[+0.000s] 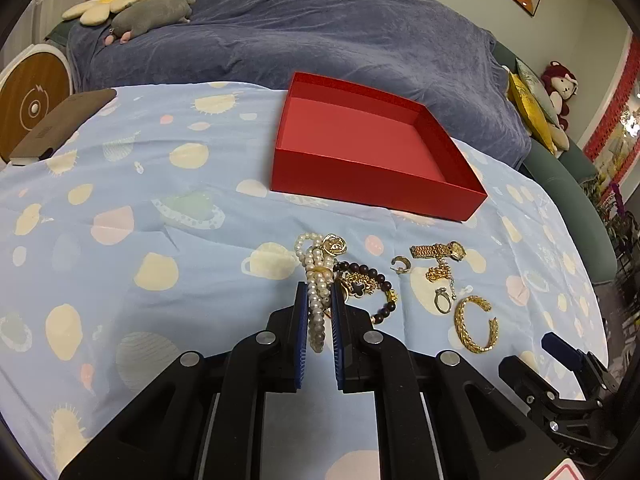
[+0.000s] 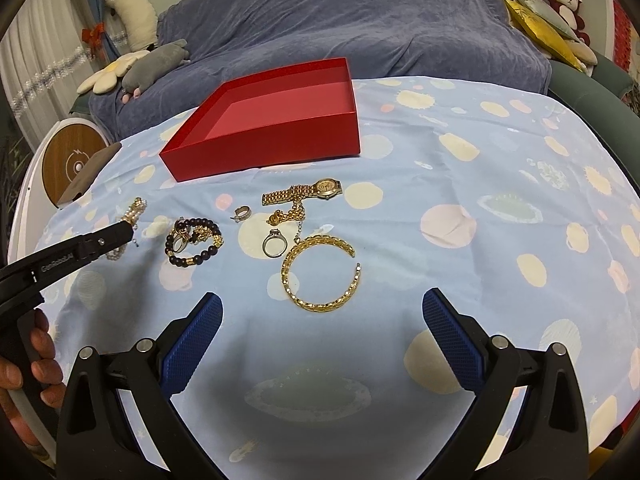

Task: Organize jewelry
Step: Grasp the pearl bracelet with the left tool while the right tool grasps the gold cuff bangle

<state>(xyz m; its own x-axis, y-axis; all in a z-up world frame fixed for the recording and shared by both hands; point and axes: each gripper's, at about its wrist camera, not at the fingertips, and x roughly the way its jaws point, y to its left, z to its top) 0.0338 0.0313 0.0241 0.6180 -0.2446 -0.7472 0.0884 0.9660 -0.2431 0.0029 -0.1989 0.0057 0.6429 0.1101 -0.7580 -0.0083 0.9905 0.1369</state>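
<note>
A pearl bracelet (image 1: 316, 300) with a gold clasp is pinched between the blue pads of my left gripper (image 1: 320, 292), which is shut on it. In the right wrist view the same left gripper (image 2: 128, 229) holds the pearl bracelet (image 2: 134, 210) at the left. Beside it lie a dark bead bracelet (image 1: 382, 294) with gold charms, a small hoop earring (image 1: 401, 265), a gold watch (image 1: 438, 251), a ring (image 1: 441, 301) and a gold open bangle (image 1: 476, 324). An empty red box (image 1: 372, 152) stands behind them. My right gripper (image 2: 322, 320) hangs open just in front of the bangle (image 2: 320, 272), holding nothing.
The jewelry lies on a light blue patterned cloth (image 2: 480, 184) over a table. A sofa under a blue-grey blanket (image 2: 360, 20) with plush toys is behind. A round white and wood device (image 2: 72, 160) and a brown case (image 1: 64, 120) sit at the left edge.
</note>
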